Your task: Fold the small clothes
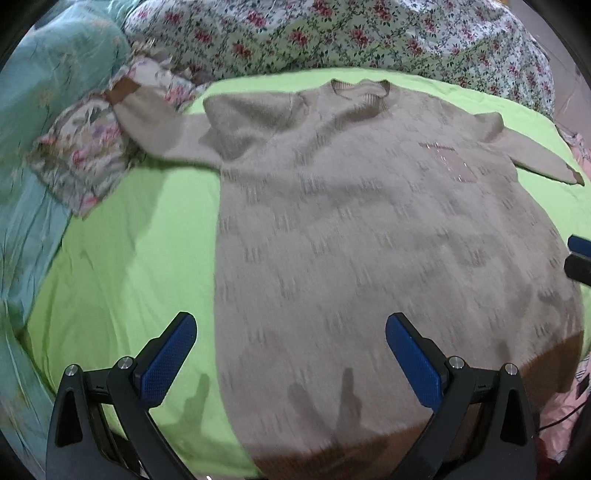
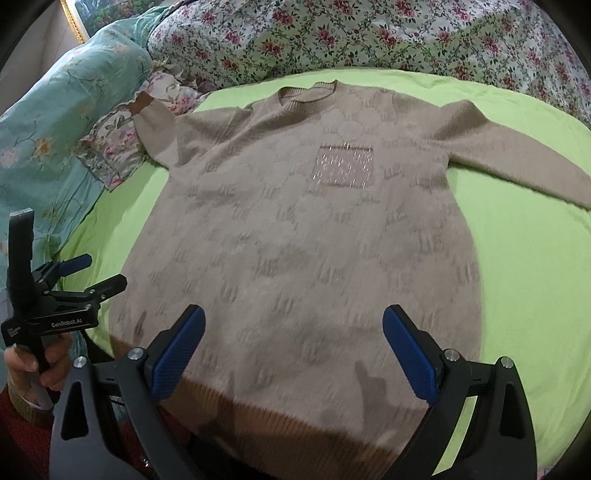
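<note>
Left wrist view: beige sweater (image 1: 369,229) is laid flat, front up, on a lime green sheet (image 1: 122,266), collar at the far side, brown hem band at the near edge. Left gripper (image 1: 290,325) is held above the sweater's near left part, jaws spread wide, nothing grasped. Sweater's left sleeve is draped onto a floral pillow (image 1: 81,155) at far left; the brown cuff is seen resting on it. A teal quilt (image 1: 33,122) is bunched along the left edge. A rose-print duvet (image 1: 332,33) is piled across the far side. A blue-and-black tip of the right gripper (image 1: 580,258) is visible at the right edge.

Right wrist view: right gripper (image 2: 293,321) is held over the sweater's (image 2: 295,236) near hem, jaws released, wide apart, nothing held. A sequined chest pocket (image 2: 343,166) is seen mid-far. Right sleeve is stretched out on the sheet (image 2: 528,258). Left gripper (image 2: 99,273) is seen at near left, just beside the sweater's left edge, fingers apart, held by a hand (image 2: 33,365).
</note>
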